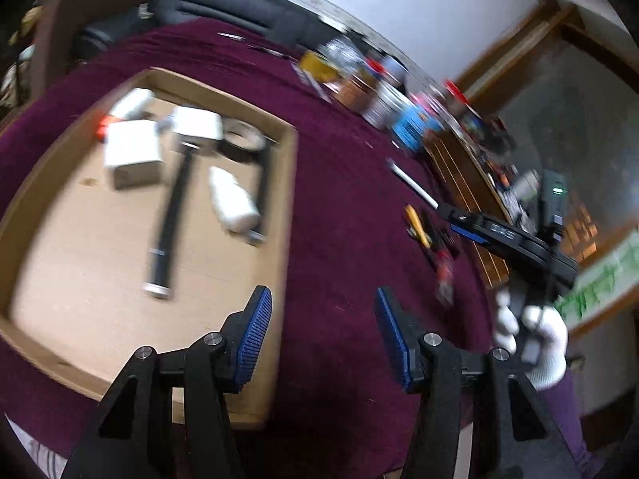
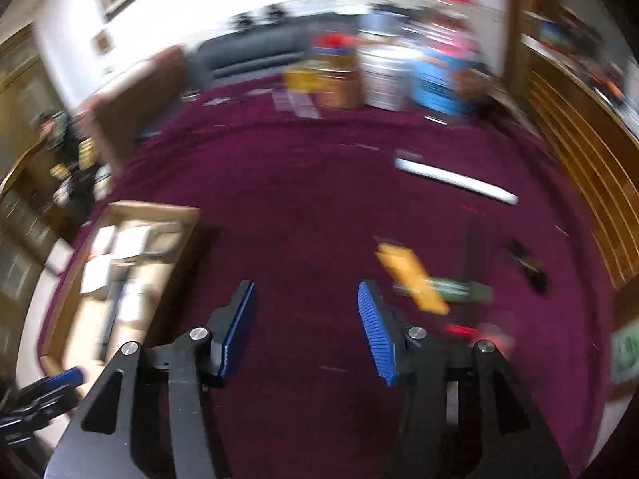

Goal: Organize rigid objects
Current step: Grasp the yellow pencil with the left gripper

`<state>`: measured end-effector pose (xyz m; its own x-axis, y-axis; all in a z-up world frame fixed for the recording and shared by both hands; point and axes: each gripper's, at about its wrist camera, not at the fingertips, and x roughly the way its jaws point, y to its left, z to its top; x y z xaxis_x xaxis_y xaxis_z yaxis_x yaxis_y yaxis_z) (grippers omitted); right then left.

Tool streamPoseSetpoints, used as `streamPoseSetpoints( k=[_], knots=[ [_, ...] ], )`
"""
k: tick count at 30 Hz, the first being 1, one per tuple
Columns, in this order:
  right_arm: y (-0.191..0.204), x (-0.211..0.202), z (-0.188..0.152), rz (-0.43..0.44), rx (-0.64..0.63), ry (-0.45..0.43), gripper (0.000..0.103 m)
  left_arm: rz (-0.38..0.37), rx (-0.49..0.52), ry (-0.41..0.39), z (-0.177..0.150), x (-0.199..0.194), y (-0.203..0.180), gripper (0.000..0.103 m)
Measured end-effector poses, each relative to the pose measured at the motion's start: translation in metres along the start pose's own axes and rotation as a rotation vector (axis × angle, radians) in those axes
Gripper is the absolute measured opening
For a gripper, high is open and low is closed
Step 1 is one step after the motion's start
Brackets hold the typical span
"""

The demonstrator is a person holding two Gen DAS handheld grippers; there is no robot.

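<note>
Left wrist view shows the wooden tray (image 1: pixel 287 183) already holding several white boxes, while a white stick (image 1: pixel 411 185) and what looks like yellow pliers (image 1: pixel 417 225) remain on the cloth; left gripper (image 1: pixel 323 335) and right gripper (image 2: pixel 305 327) both gape, carrying nothing.

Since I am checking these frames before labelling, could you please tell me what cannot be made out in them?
- Left wrist view: motion blur hides what the white items in the wooden tray are.
- Left wrist view: the right gripper shows side-on, so its opening is unreadable.
- Right wrist view: blur smears the yellow tool and the containers; labels are unreadable.
- Right wrist view: the left gripper is cut off by the edge.
</note>
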<state>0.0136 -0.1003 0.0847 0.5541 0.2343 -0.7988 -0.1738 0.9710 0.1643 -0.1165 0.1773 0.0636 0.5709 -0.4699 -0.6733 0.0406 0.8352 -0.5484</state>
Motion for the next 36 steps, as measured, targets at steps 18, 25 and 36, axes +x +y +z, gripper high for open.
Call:
streamPoseSetpoints(
  k=[18, 25, 36],
  knots=[
    [-0.031, 0.064, 0.020, -0.035, -0.098, 0.082, 0.042, 0.055, 0.143, 0.086, -0.034, 0.016, -0.061, 0.048],
    [-0.035, 0.072, 0.011, 0.120, 0.069, 0.152, 0.006, 0.055, 0.137, 0.100, -0.034, 0.023, -0.055, 0.048],
    [-0.018, 0.035, -0.009, 0.349, 0.118, 0.165, 0.008, 0.027, 0.150, 0.149, -0.040, 0.036, -0.055, 0.048]
  ],
)
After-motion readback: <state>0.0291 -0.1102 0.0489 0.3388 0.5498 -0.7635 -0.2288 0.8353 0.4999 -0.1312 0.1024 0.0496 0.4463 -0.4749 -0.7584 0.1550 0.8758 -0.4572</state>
